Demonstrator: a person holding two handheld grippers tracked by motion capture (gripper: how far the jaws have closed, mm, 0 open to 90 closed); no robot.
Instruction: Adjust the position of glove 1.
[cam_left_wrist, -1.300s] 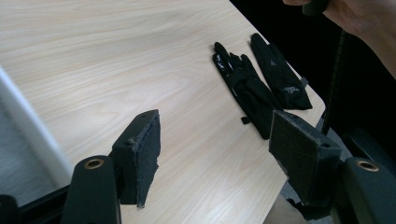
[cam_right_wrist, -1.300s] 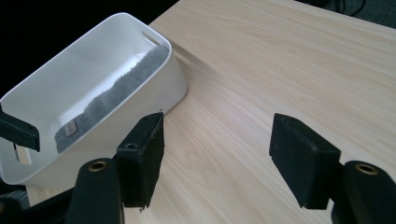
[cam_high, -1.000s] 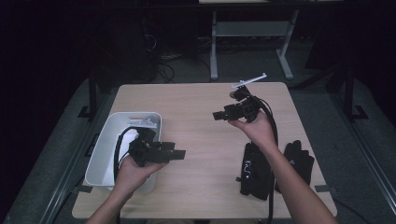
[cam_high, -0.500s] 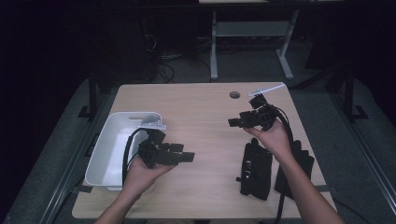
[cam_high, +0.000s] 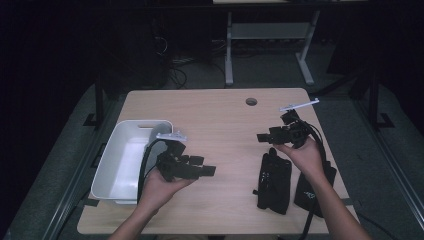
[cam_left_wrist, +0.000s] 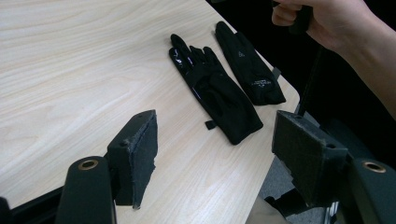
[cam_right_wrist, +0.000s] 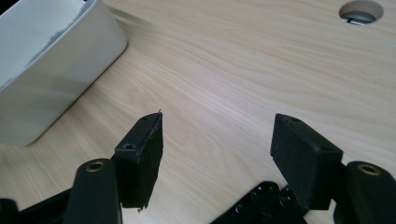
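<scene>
Two black gloves lie side by side near the table's right front corner: one glove (cam_high: 274, 181) (cam_left_wrist: 215, 88) flat on the wood, the other glove (cam_high: 312, 187) (cam_left_wrist: 250, 60) partly under the person's right forearm. My left gripper (cam_high: 205, 166) (cam_left_wrist: 217, 140) hovers over the table's front middle, jaws open and empty, pointing at the gloves. My right gripper (cam_high: 265, 135) (cam_right_wrist: 218, 135) is open and empty just beyond the gloves, pointing left. Glove fingertips (cam_right_wrist: 261, 205) show below its jaws.
A white bin (cam_high: 125, 155) (cam_right_wrist: 46, 70) stands at the table's left front, close behind my left hand. A round cable hole (cam_high: 251, 101) (cam_right_wrist: 363, 10) sits near the far edge. Cables trail from both grippers. Dark floor and a desk frame (cam_high: 270, 35) lie beyond.
My right gripper has come down and back toward the near right, ending just beyond the gloves. My left gripper has drifted a little to the right. Both stay open.
</scene>
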